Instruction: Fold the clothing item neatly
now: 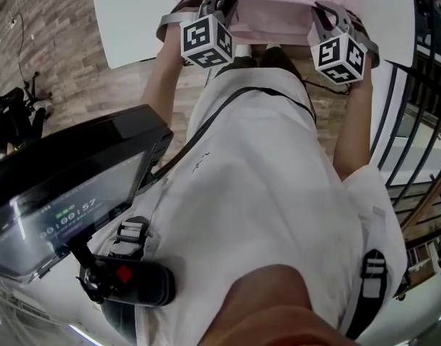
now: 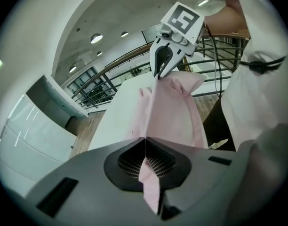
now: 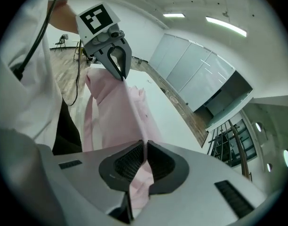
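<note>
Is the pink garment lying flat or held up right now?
Held up: left tongs and right tongs are each shut on the pink garment, stretching it between them.

An open, modern office-like hall — black railings (image 2: 98, 89) and recessed ceiling lights (image 2: 96, 38) beyond the left gripper (image 2: 145, 142), pale wall panels (image 3: 191, 74) past the right gripper (image 3: 145, 149), wood floor (image 1: 55, 42) below.

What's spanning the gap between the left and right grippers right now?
The pink garment, pinched at one end by the left gripper and at the other by the right gripper. Left gripper view shows it best.
</note>
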The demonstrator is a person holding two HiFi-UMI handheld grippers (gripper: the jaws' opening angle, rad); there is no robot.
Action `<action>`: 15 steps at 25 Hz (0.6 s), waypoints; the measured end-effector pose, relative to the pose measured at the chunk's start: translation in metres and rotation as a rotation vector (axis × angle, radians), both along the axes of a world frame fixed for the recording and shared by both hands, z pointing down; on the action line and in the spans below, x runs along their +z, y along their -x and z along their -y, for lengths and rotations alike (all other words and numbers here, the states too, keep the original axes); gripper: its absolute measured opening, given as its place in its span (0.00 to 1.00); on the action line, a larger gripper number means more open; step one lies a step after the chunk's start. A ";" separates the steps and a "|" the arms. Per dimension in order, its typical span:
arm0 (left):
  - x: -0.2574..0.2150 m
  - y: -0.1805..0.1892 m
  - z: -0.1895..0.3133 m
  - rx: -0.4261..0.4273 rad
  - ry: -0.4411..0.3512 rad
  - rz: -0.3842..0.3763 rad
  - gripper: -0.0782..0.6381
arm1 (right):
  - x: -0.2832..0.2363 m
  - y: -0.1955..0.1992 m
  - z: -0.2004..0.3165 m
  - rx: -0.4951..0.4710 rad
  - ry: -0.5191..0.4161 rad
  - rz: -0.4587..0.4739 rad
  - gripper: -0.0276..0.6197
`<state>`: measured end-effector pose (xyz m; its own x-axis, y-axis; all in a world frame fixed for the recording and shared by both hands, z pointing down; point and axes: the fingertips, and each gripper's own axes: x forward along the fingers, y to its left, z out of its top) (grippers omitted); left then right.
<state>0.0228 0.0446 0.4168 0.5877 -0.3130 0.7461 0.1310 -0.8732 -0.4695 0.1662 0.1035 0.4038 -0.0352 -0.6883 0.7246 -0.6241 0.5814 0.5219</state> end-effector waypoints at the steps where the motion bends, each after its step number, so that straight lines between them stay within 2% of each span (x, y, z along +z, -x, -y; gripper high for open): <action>1: -0.005 -0.003 0.005 0.009 -0.018 0.000 0.12 | -0.005 -0.003 0.004 -0.002 -0.011 -0.011 0.09; 7: -0.022 -0.007 0.027 0.040 -0.060 0.024 0.12 | -0.021 -0.005 0.023 -0.061 -0.004 -0.031 0.09; 15: 0.023 0.002 0.072 0.019 -0.060 0.124 0.12 | 0.015 0.011 0.059 -0.159 0.096 -0.008 0.09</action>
